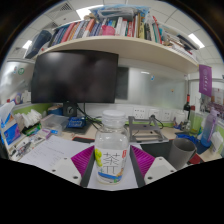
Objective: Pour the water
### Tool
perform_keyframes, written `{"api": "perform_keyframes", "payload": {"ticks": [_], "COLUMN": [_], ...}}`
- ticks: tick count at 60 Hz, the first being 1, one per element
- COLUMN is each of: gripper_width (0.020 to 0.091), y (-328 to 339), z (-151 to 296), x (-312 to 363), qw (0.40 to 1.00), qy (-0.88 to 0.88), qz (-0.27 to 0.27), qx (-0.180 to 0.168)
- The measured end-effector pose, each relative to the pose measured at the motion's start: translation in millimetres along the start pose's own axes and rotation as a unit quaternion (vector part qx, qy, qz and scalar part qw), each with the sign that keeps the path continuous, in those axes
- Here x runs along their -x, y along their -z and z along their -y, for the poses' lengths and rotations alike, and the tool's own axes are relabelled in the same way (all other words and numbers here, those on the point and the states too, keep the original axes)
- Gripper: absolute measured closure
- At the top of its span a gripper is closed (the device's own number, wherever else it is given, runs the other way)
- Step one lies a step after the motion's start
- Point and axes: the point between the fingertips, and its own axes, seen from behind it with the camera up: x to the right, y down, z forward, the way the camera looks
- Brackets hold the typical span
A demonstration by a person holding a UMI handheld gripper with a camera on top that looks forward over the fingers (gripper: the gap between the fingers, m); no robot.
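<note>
Gripper view: the tongs (pixel 111 166) are clamped on a clear bottle (pixel 111 152) with a white label; both magenta pads (pixel 82 160) press its sides. The bottle stands upright between the fingers. Beyond it, the bench (pixel 50 150) carries clutter and a dark monitor (pixel 74 76). A shelf (pixel 120 44) of books runs overhead. Nothing stands directly ahead of the bottle.

Bright ceiling lights (pixel 88 12) overhead, soft shadows, strong fisheye bending near edges
</note>
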Motion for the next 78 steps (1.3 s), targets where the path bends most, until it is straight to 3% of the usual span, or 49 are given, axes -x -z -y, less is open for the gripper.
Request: {"api": "perform_keyframes", "payload": {"ticks": [3, 20, 26, 34, 46, 50, 67, 78], "gripper_width": [0.0558, 0.0666, 0.0666, 0.0666, 0.0678, 0.0677, 0.0678, 0.0679], "y": [-3, -5, 1, 13, 21, 20, 9, 7], "z": [-1, 2, 9, 49, 112, 122, 109, 95], "x": [4, 5, 1, -17, -60, -71, -98, -113], "qw": [1.0, 0.998, 0.993, 0.968, 0.864, 0.826, 0.671, 0.607], "qy": [0.009, -0.04, -0.099, -0.232, -0.484, -0.545, -0.73, -0.786], "qz": [0.008, 0.042, 0.064, 0.09, 0.125, 0.132, 0.126, 0.113], "qx": [-0.003, -0.008, 0.006, -0.014, -0.06, -0.058, -0.013, -0.01]}}
